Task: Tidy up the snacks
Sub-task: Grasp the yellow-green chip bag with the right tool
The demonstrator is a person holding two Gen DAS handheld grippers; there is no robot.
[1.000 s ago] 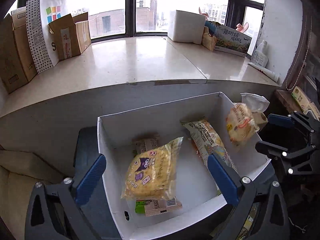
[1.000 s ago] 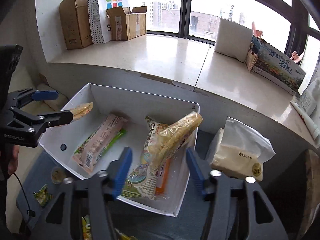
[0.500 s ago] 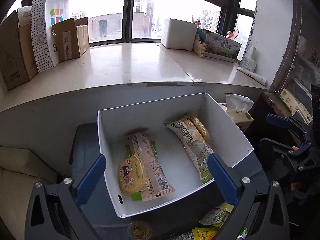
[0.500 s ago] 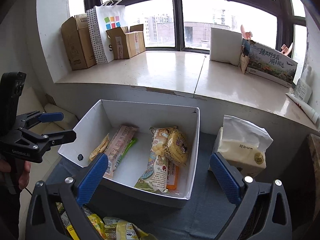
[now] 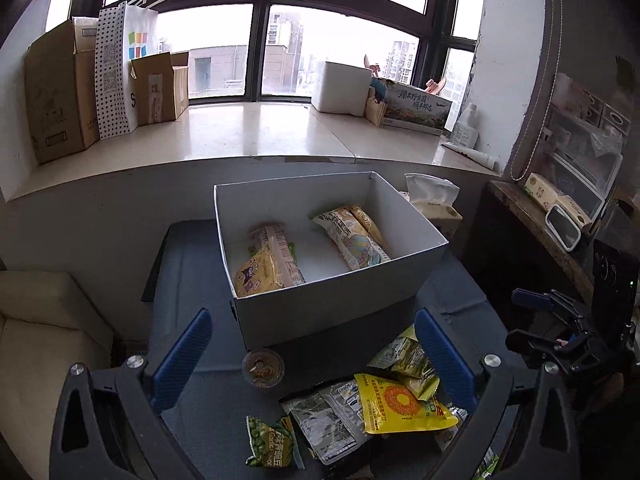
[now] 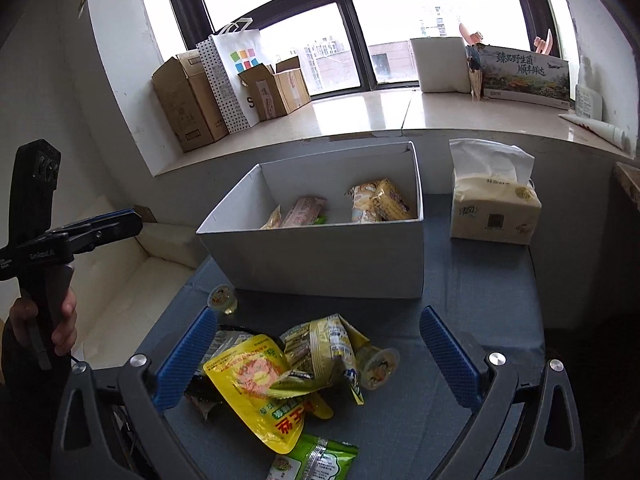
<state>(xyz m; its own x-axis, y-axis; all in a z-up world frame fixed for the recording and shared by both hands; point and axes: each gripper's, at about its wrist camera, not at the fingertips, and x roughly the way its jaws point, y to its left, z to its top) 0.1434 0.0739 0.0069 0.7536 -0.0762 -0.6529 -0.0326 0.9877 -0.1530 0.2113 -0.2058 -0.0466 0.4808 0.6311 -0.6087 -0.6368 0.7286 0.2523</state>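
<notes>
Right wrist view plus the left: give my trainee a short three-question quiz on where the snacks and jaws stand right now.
1. True or false: the white box is empty.
2. Multiple choice: the yellow pouch lies (A) inside the box, (B) in the loose pile on the grey cloth in front of the box, (C) on the windowsill.
3. Fill in: the jaws of the right gripper and the left gripper both stand ____, holding nothing.

Key
1. False: several snack packets lie inside, including the purple-cartoon packet.
2. B.
3. Open.
</notes>
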